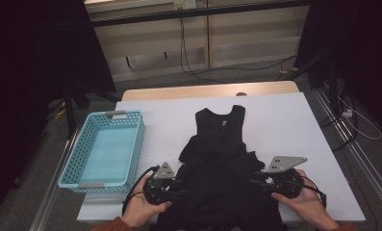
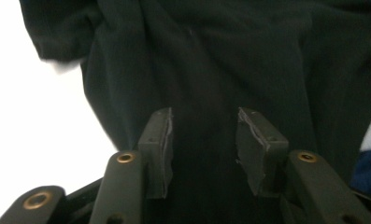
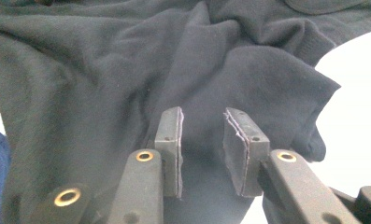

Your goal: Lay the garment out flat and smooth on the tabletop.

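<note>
A black sleeveless garment (image 1: 220,159) lies spread on the white table cover (image 1: 285,120), neck end far, hem toward the person. My left gripper (image 1: 181,186) is at the garment's left lower side and my right gripper (image 1: 256,179) at its right lower side, each held in a hand and pointing inward. In the left gripper view the jaws (image 2: 204,135) stand apart over the dark cloth (image 2: 220,56), with nothing pinched between the pads. In the right gripper view the jaws (image 3: 202,135) also stand apart above a rumpled fold of the garment (image 3: 103,70).
A light blue slotted basket (image 1: 78,154) stands at the table's left side with nothing in it. Bare white cover lies right of the garment and beyond it. The table's near edge runs just under the hands. Cables trail on the floor behind.
</note>
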Tool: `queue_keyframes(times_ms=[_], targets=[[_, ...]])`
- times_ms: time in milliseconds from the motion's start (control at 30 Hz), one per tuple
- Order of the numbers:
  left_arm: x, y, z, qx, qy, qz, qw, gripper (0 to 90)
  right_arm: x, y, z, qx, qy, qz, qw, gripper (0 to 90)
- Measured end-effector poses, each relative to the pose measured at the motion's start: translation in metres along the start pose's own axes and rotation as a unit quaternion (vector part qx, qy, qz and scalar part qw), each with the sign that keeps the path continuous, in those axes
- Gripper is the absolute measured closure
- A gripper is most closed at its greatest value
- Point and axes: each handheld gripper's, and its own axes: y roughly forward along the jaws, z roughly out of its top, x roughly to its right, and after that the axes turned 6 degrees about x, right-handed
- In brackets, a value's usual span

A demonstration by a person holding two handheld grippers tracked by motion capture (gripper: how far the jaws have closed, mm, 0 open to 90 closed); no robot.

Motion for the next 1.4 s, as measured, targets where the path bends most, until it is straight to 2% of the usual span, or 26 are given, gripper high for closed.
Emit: queue_keyframes(times_ms=[167,367,467,500,533,567,600,633,667,700,733,767,867,967,1033,1067,1300,1400], targets=[[-0.001,0.008,0.007,-0.001,-0.001,0.006,1.0,50.2,0.001,0.014,0.008,-0.005,-0.01,0.009,0.9999,63.1],[0.003,0.025,0.017,-0.003,0.023,0.0,0.9997,51.4,0.001,0.033,0.015,-0.018,-0.021,0.011,0.9995,60.6],[0.008,0.031,0.013,-0.014,0.035,-0.002,0.9993,50.7,0.001,0.038,0.012,-0.03,-0.022,0.008,0.9993,61.1],[0.011,0.034,0.01,-0.015,0.038,0.001,0.9992,51.2,0.001,0.039,0.011,-0.034,-0.025,0.008,0.9991,61.1],[0.014,0.033,0.009,-0.012,0.05,0.009,0.9987,52.1,0.001,0.041,0.009,-0.042,-0.025,0.009,0.9988,61.7],[0.015,0.033,0.009,-0.012,0.041,0.005,0.9991,56.1,0.001,0.043,0.007,-0.053,-0.024,0.009,0.9983,64.4],[0.017,0.033,0.009,-0.014,0.038,0.007,0.9992,65.7,0.002,0.044,0.005,-0.049,-0.018,0.007,0.9986,65.4],[0.018,0.033,0.009,-0.013,0.045,0.006,0.9989,75.1,0.003,0.044,0.005,-0.049,-0.014,0.009,0.9987,68.1],[0.019,0.033,0.009,-0.012,0.046,0.006,0.9988,84.1,0.003,0.043,0.005,-0.052,-0.012,0.009,0.9985,73.0],[0.019,0.032,0.009,-0.018,0.046,0.007,0.9987,88.7,0.003,0.043,0.005,-0.053,-0.014,0.005,0.9985,80.7],[0.018,0.032,0.009,-0.016,0.039,0.006,0.9991,89.6,0.004,0.042,0.005,-0.055,-0.016,0.005,0.9983,86.6],[0.017,0.031,0.01,-0.019,0.041,0.002,0.999,90.0,0.004,0.041,0.005,-0.056,-0.016,0.004,0.9983,88.4],[0.013,0.024,0.006,-0.023,0.029,0.003,0.9993,90.0,0.006,0.036,0.002,-0.06,-0.013,0.0,0.9981,89.4],[0.009,0.014,-0.002,-0.027,0.022,-0.002,0.9994,90.0,0.007,0.027,-0.003,-0.062,-0.012,-0.004,0.998,89.6],[0.007,0.007,-0.007,-0.028,0.01,-0.013,0.9995,90.0,0.005,0.021,-0.006,-0.065,-0.009,-0.005,0.9978,89.6],[0.008,0.005,-0.01,-0.025,0.003,-0.017,0.9995,90.0,0.004,0.019,-0.008,-0.067,-0.01,-0.005,0.9977,89.6],[0.019,-0.004,-0.018,-0.034,0.003,-0.039,0.9987,90.0,-0.007,0.008,-0.014,-0.076,-0.024,-0.01,0.9968,89.6],[0.021,-0.009,-0.022,-0.036,-0.005,-0.051,0.998,90.0,-0.01,0.004,-0.017,-0.076,-0.02,0.001,0.9969,89.6]])
